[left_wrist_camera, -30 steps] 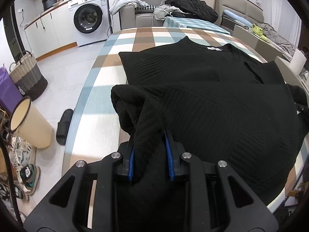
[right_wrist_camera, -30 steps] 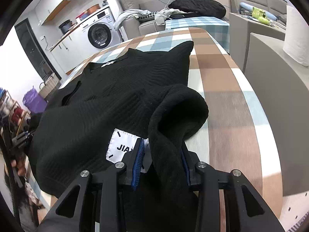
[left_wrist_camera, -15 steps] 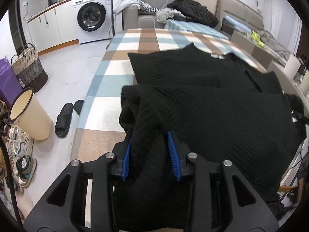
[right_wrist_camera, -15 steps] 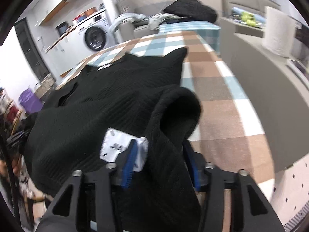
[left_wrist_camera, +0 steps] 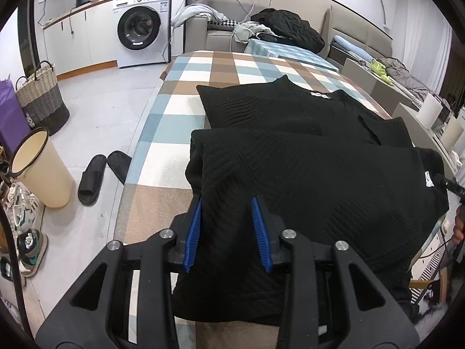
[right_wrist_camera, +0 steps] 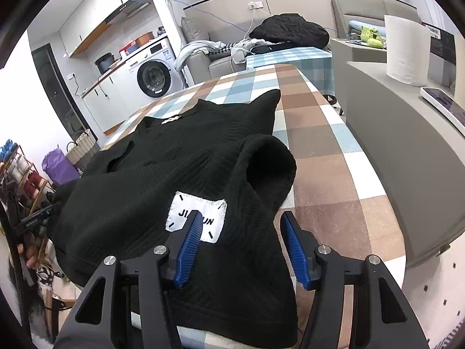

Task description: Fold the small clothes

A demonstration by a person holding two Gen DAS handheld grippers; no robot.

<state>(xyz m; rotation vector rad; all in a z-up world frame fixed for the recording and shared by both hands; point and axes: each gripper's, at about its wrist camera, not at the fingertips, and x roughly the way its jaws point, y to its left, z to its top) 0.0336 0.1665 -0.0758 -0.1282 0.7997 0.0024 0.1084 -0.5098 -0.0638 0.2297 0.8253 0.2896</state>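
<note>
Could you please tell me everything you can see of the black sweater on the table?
The black sweater is a ribbed, textured knit lying on the checked tablecloth. Its near half is folded over the far half. A white sewn label with dark lettering faces up near the hem, and a small tag sits at the collar. The left gripper pinches one near corner; the right gripper straddles the other.

sweater on table (slippers on floor, left)
</note>
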